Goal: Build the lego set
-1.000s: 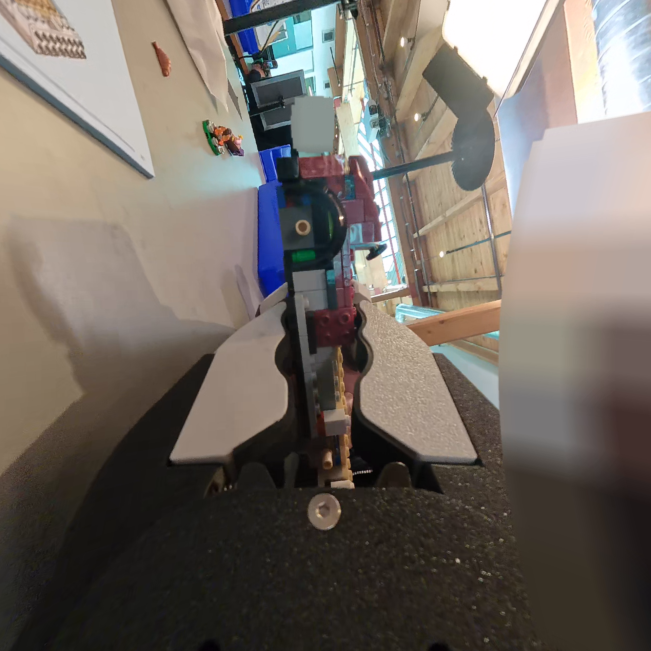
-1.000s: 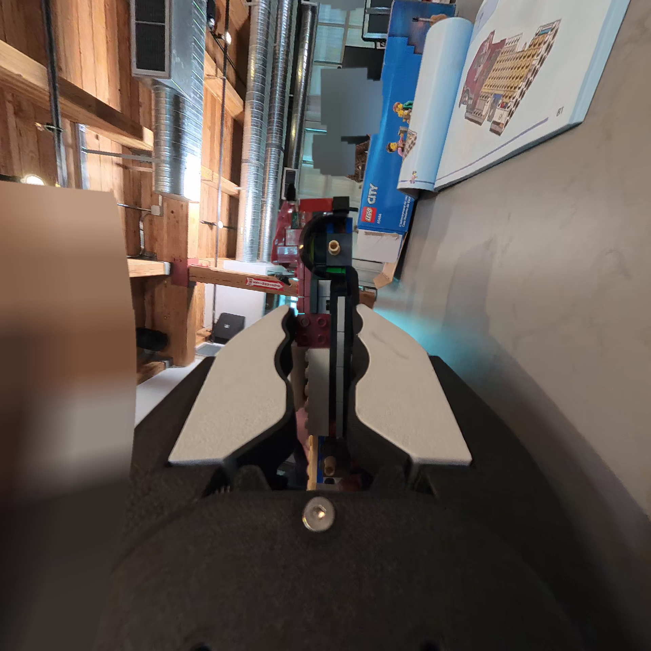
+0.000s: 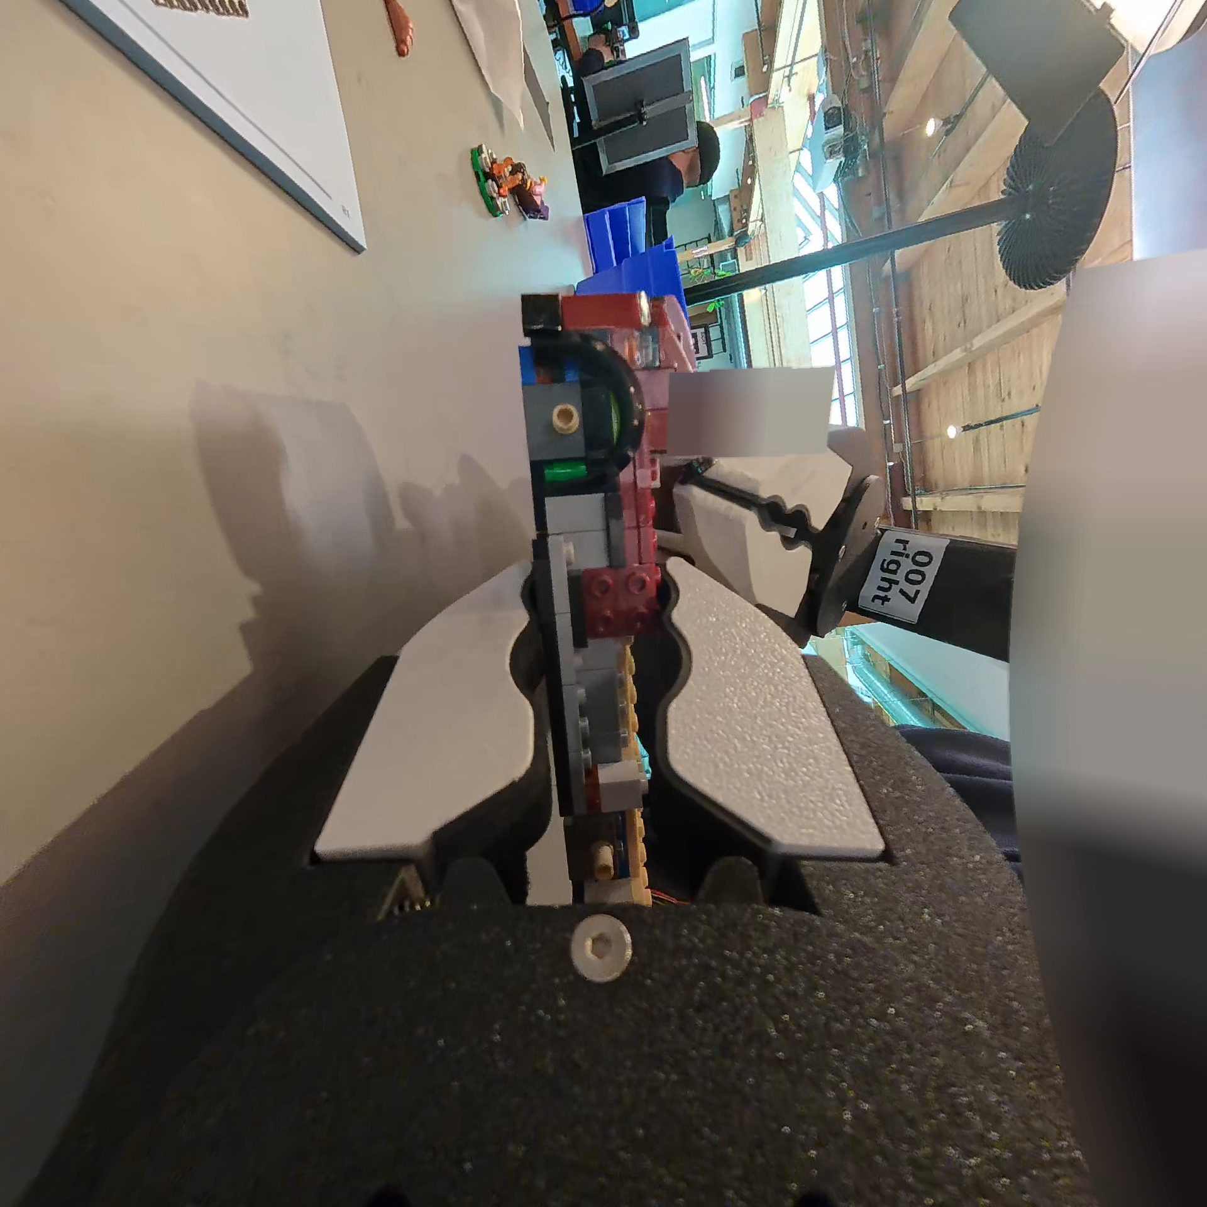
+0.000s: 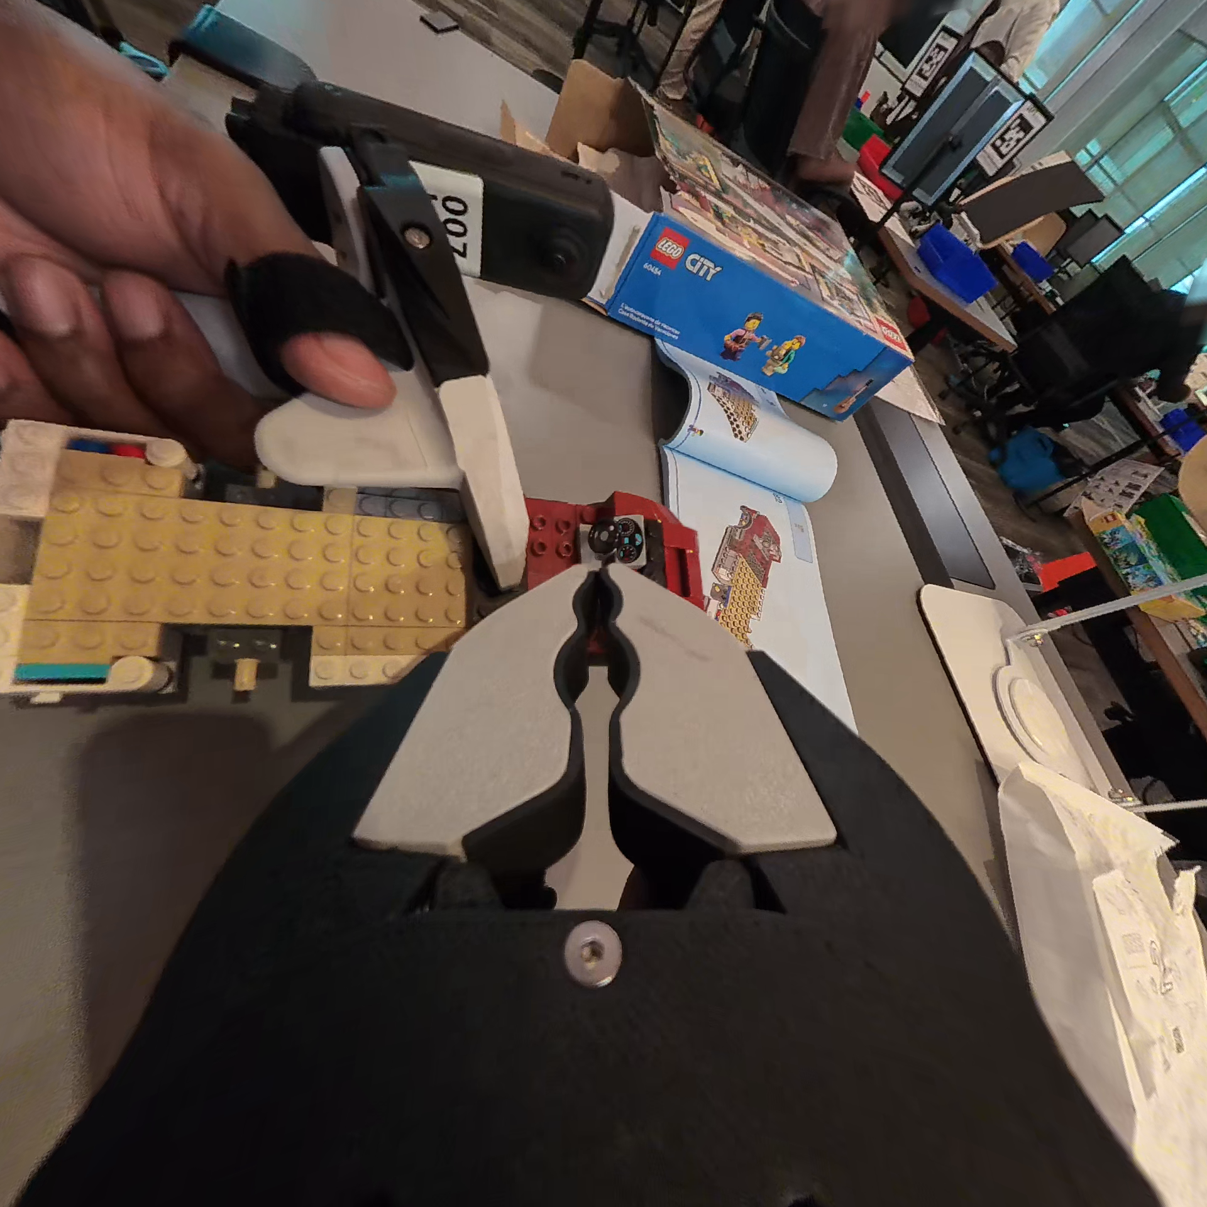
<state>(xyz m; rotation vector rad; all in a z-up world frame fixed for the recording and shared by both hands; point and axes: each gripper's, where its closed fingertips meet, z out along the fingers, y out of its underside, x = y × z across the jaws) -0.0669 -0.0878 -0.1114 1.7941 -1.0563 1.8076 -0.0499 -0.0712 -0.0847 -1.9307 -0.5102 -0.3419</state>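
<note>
I am keeping the grey surface (image 4: 588,366) under the brick-built vehicle (image 4: 215,562), tan studded deck up, dark red cab toward the open booklet (image 4: 771,522). My left tool (image 3: 597,588) is clamping the model across its width, both pads pressing the sides by the dark red brick (image 3: 617,601); best kept firm and level. My right tool (image 4: 599,575) is closed on nothing, tips just beside the cab's gauge tile (image 4: 620,539); best moved gently here.

The brick model (image 3: 591,653) runs between the left fingers (image 3: 751,705) into the gripper body, its near end hidden. In the right wrist view the picture's left edge crops its tan plate (image 4: 196,568), and the right fingers (image 4: 516,686) cover part of the red cab (image 4: 673,542).
</note>
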